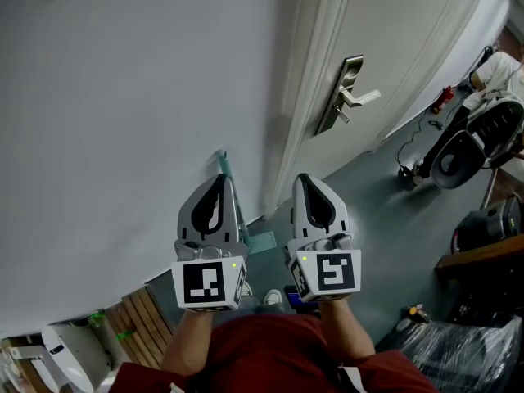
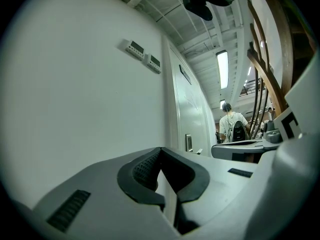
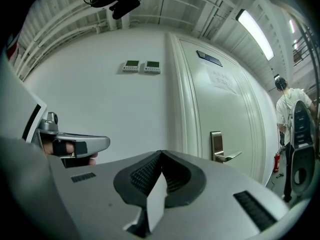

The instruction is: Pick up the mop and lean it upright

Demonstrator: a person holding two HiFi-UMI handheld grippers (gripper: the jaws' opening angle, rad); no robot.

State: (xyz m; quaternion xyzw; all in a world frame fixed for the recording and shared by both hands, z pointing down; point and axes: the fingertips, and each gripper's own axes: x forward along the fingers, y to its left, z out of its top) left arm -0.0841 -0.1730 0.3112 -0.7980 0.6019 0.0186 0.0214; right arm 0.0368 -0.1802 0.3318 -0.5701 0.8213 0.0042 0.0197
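Observation:
A teal mop handle (image 1: 223, 165) stands against the white wall (image 1: 123, 97), and its top shows just past my left gripper's tip. A pale teal mop head (image 1: 262, 242) lies on the grey floor between the two grippers. My left gripper (image 1: 219, 180) is held up in front of the wall with its jaws shut and nothing between them (image 2: 160, 150). The mop does not appear in the left gripper view. Beside it, my right gripper (image 1: 304, 178) is level with it, shut and empty (image 3: 160, 154).
A white door (image 1: 385, 39) with a metal lever handle (image 1: 350, 97) is right of the wall corner. A black-and-white machine (image 1: 471, 142) and cables sit on the floor at right. Wooden slats (image 1: 143, 322) lie at lower left. A person (image 3: 290, 104) stands far off.

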